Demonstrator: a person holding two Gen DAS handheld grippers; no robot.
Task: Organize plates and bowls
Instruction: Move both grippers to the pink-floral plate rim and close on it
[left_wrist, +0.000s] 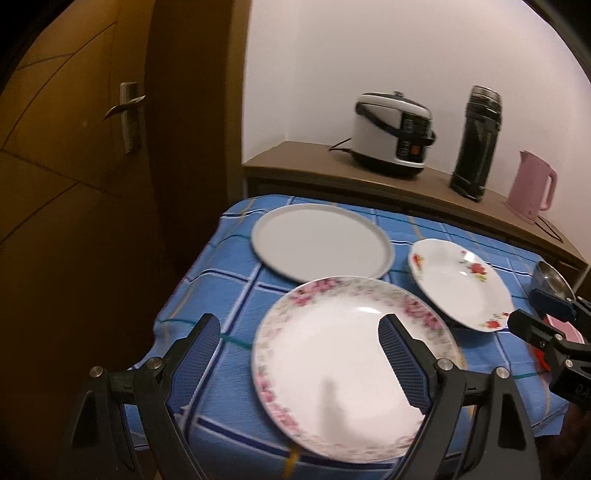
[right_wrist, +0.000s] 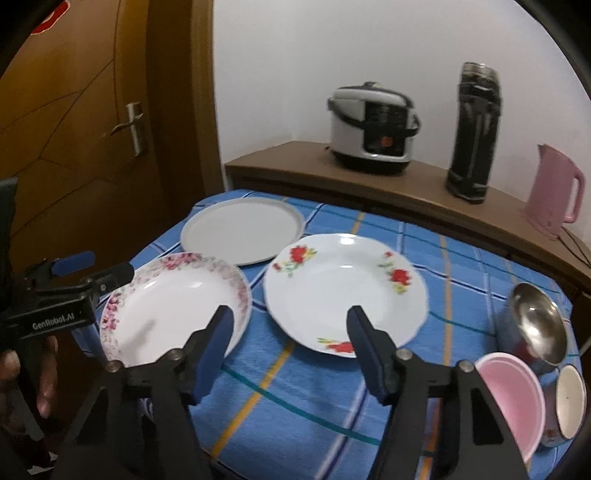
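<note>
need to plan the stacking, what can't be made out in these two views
- Pink-flower plate: blurred in the left wrist view; the left gripper fingers cover parts of it.
- Pink bowl: partly hidden by the right gripper frame in the right wrist view.
- Small cup: cut off by the lens edge.
- Steel bowl: mostly hidden behind the right gripper in the left wrist view.

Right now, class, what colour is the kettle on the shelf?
Pink kettle, clearest in the right wrist view.
</note>
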